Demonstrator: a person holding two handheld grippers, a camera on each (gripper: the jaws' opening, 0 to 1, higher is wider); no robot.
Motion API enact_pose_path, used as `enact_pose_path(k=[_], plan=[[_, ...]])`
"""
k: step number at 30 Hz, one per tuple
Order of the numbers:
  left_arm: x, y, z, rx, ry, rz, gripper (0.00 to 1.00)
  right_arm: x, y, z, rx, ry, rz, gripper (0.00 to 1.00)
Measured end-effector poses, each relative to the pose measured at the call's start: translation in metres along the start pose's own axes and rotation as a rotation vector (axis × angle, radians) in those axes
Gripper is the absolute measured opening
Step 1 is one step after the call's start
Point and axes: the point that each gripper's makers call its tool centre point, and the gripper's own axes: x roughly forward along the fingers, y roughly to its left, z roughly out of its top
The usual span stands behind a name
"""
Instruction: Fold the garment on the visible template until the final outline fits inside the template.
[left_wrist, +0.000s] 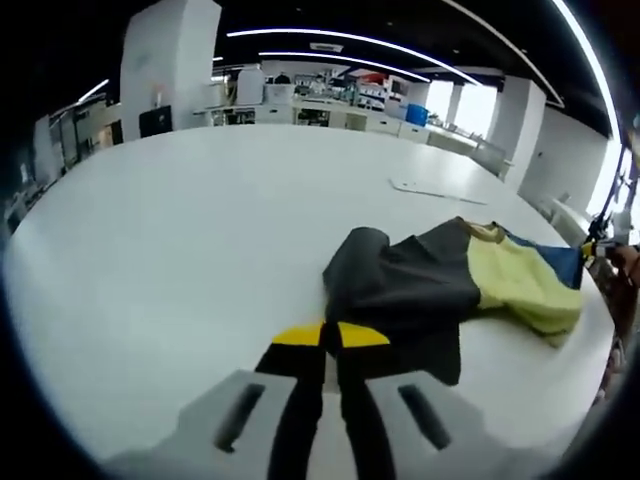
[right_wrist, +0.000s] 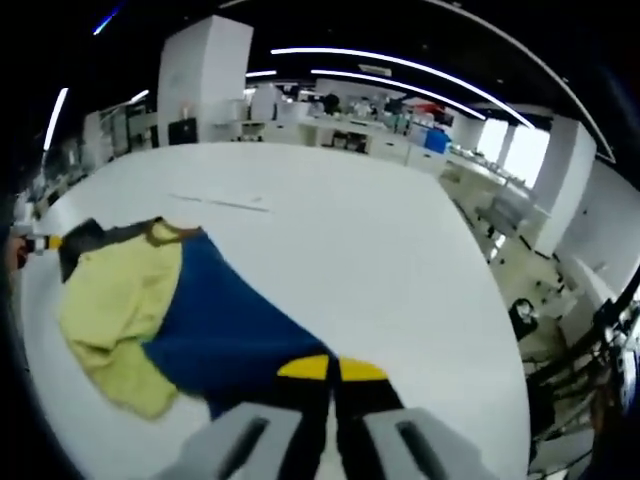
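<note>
White and wide, the desk (left_wrist: 180, 260) holds a crumpled garment (left_wrist: 450, 285) of dark grey, yellow and blue. My left gripper (left_wrist: 331, 350) has its jaws pressed together on the grey edge of the garment. My right gripper (right_wrist: 332, 372) has its jaws pressed together on the blue edge.

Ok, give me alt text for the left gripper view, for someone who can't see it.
A crumpled garment in dark grey, yellow-green and blue lies on a large white table, just beyond the left gripper, whose yellow-tipped jaws are closed together. A thin flat white sheet lies farther back on the table, with an open-plan workspace behind.
</note>
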Motion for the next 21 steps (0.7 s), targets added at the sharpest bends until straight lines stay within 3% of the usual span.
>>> enact_pose_path(k=[9,21], plan=[[0.01,0.015,0.004,0.012,0.023,0.029,0.0,0.0,-0.008,-0.006,-0.008,0.035,-0.03,0.0],[0.011,0.02,0.004,0.002,0.027,0.05,0.01,0.007,-0.009,-0.011,-0.012,0.068,-0.017,0.0]])
